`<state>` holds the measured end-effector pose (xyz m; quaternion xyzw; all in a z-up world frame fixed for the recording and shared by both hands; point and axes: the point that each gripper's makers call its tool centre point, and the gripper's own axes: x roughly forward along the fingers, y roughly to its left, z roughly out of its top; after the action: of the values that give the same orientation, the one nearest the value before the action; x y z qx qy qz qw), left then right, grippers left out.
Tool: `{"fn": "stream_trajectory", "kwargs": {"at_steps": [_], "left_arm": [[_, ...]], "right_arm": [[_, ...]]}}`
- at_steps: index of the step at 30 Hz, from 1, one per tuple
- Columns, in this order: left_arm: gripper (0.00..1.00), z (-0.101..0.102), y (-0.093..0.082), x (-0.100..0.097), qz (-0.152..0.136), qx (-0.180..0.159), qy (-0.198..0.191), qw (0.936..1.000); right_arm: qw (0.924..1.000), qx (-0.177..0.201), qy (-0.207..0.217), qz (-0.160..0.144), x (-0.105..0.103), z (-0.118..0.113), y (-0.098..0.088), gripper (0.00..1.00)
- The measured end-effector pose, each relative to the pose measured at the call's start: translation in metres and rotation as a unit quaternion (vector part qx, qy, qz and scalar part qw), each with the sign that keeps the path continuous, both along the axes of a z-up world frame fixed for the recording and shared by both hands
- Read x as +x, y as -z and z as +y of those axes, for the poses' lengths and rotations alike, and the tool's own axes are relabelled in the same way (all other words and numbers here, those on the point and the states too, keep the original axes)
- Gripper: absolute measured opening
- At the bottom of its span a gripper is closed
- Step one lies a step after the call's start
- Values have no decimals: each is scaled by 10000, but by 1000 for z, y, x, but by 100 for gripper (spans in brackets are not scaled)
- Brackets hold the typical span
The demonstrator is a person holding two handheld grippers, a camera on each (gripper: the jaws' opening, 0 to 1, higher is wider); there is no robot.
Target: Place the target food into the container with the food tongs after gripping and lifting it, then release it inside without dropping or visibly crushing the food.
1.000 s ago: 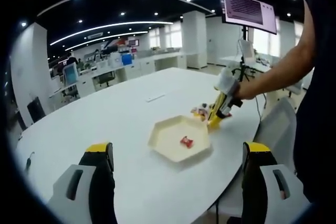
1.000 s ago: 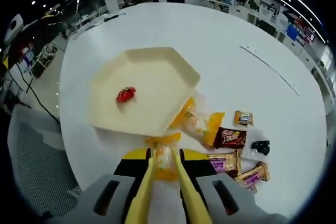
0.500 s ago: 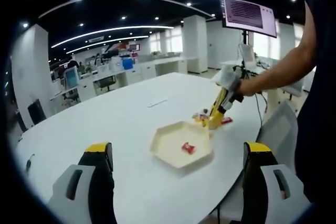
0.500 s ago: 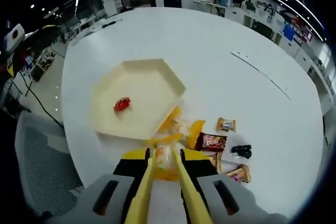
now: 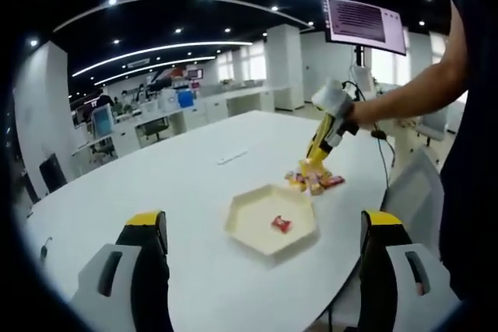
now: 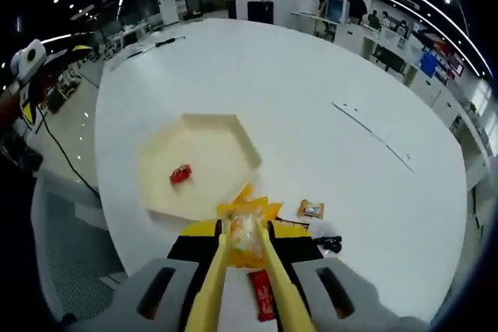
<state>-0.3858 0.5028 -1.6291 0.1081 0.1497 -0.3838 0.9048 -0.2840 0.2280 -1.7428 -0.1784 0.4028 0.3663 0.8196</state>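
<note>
A person's right gripper [image 6: 243,270], clamped on a pair of yellow food tongs [image 6: 241,281], holds a yellow-wrapped snack packet [image 6: 245,232] pinched between the tong tips, raised above the white table [image 6: 311,114] just near of the cream hexagonal tray [image 6: 198,162]. In the left gripper view the same packet [image 5: 312,167] hangs off the tongs [image 5: 319,144] above a small heap of wrapped candies [image 5: 313,182] at the tray's [image 5: 271,219] far right edge. One red-wrapped candy [image 6: 180,174] already lies inside the tray. The left gripper [image 5: 263,270] waits with its jaws spread wide and nothing between them, near the table's near edge. The packet looks light, soft and crinkly, its film probably slick; a hold across the middle of the pouch, as here, seems safer than the loose corners, and a gentle squeeze should do, since the contents may crush. The packet's print is too blurred to read, its lower part is hidden between the tongs, and a red wrapper [image 6: 263,295] and a small dark object [image 6: 331,244] near the gripper are partly cut off and hard to identify.
</note>
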Motion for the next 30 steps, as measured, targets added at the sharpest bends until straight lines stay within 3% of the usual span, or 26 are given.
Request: {"fn": "stream_trajectory", "kwargs": {"at_steps": [14,30], "left_arm": [[99,-3,-5,1,-52,-2,87,9999],[99,-8,0,-5,-29,-25,126,9999]], "right_arm": [[9999,-28,-89,-79,5,10,-13,22],[9992,41,-353,-162,18,46,-33,22]]}}
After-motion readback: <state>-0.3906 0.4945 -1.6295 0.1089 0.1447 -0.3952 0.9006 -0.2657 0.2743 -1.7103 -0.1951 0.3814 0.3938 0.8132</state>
